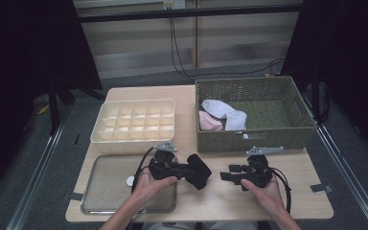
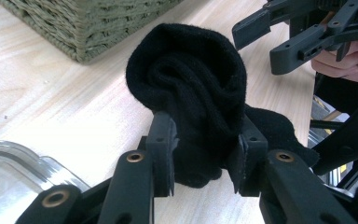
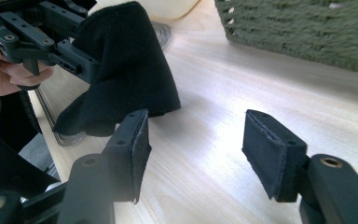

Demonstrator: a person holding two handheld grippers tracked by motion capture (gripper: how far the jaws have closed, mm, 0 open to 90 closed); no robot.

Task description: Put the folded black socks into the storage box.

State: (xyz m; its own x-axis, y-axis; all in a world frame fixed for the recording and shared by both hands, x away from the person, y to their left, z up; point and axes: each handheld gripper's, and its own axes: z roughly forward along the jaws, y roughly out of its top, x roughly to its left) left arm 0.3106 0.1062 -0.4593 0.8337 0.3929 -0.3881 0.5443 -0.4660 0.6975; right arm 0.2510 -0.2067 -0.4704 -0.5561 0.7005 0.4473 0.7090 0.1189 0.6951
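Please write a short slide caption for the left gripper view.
Left gripper clamps a rolled black sock above the table, beside the basket.

I count one rolled black sock (image 1: 198, 171), one white sock (image 1: 225, 113) and one pink cloth (image 1: 210, 121) in one woven green basket (image 1: 256, 136), one cream compartment organiser (image 1: 134, 122), one clear tray (image 1: 106, 189), and my two grippers: left (image 1: 184, 170), right (image 1: 226, 173).
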